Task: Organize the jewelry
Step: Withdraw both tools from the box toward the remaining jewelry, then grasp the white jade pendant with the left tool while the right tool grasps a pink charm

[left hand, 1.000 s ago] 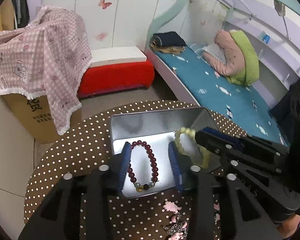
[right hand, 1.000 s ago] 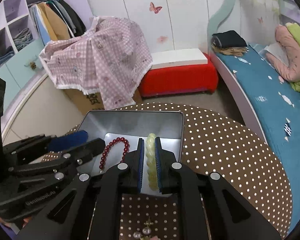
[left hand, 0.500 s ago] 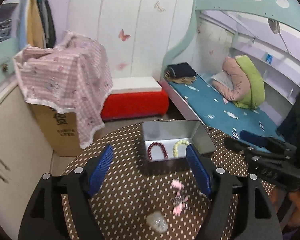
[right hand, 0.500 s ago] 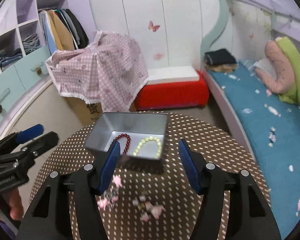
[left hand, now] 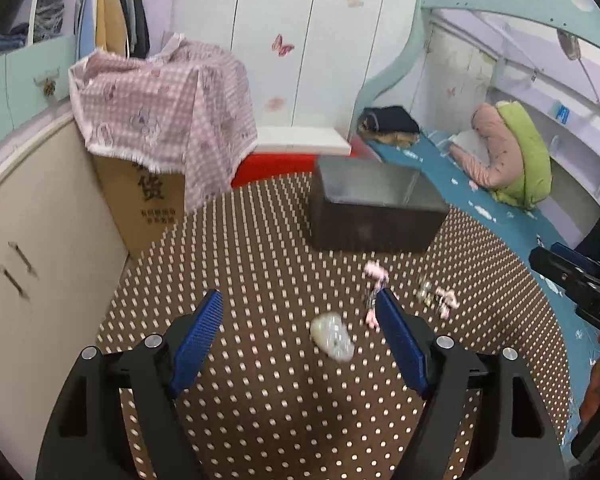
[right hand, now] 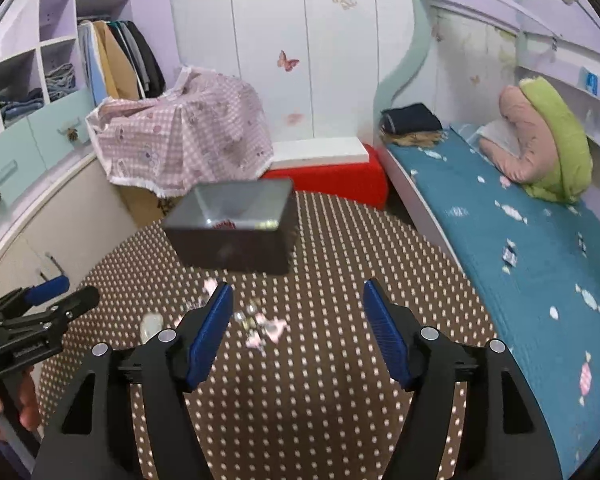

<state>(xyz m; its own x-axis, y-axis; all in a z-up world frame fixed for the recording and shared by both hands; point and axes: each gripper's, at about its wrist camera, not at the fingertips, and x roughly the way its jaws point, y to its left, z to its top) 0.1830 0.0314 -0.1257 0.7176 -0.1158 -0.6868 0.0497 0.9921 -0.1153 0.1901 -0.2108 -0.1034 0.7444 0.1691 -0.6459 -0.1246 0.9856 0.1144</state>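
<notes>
Grippers both hovered over the counter (left hand: 260, 420), jaws apart, nothing held: left gripper (left hand: 300, 344), right gripper (right hand: 296, 332). Tin box (right hand: 236, 228) sat ahead of both, red beads just visible inside. Loose pieces lay short of it: pale stone (left hand: 333, 336) between the left fingers, pink charms (right hand: 270, 330) ahead-left of the right gripper. Likely next: descend, pinch one small piece. Blurry, low profile, so slip risk.

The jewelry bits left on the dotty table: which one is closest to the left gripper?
The pale, see-through whitish piece, lying alone just ahead of the open left gripper. The pink pieces lie farther off, toward the metal tin.
</notes>
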